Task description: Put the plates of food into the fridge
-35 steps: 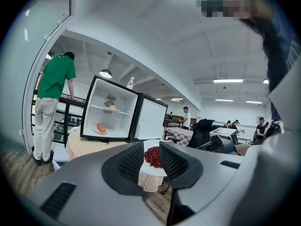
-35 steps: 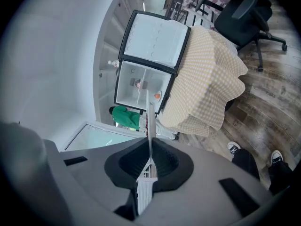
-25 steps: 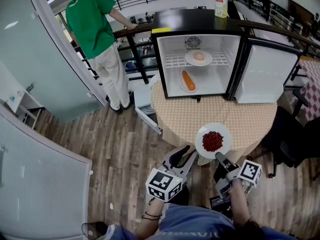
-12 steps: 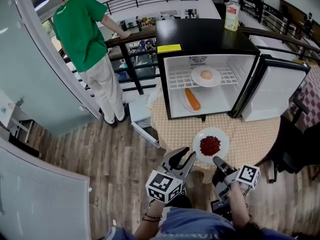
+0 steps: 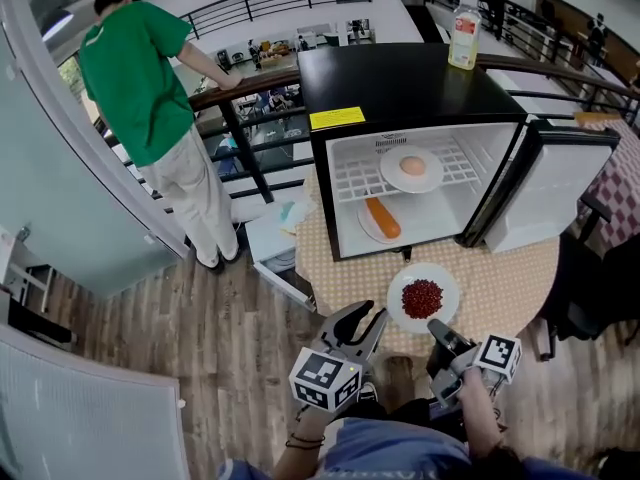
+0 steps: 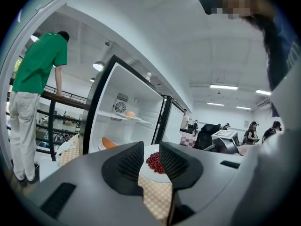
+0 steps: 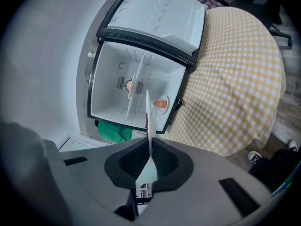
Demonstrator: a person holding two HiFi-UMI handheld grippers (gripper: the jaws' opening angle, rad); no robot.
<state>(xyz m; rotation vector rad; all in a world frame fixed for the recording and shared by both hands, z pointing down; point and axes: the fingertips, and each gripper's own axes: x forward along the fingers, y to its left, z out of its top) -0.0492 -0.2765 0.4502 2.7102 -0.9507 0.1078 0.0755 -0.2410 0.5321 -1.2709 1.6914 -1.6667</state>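
Note:
A white plate (image 5: 423, 297) of red food is over the near edge of the yellow checked table. My right gripper (image 5: 441, 332) is shut on the plate's near rim. In the right gripper view the plate (image 7: 147, 108) runs edge-on between the jaws of the right gripper (image 7: 149, 147). My left gripper (image 5: 366, 320) hangs just left of the plate, open and empty. In the left gripper view the left gripper (image 6: 151, 157) frames the plate (image 6: 145, 170). The open fridge (image 5: 352, 190) holds an egg plate (image 5: 411, 168) on its shelf and a carrot plate (image 5: 380, 219) below.
The fridge door (image 5: 555, 193) stands open to the right. A bottle (image 5: 462, 13) stands on the fridge top. A person in a green shirt (image 5: 135, 78) leans on the railing at the back left. Wooden floor lies left of the table (image 5: 505, 268).
The plate in my right gripper has come nearer to the fridge opening. Both grippers moved forward with it, and the view has shifted toward the fridge.

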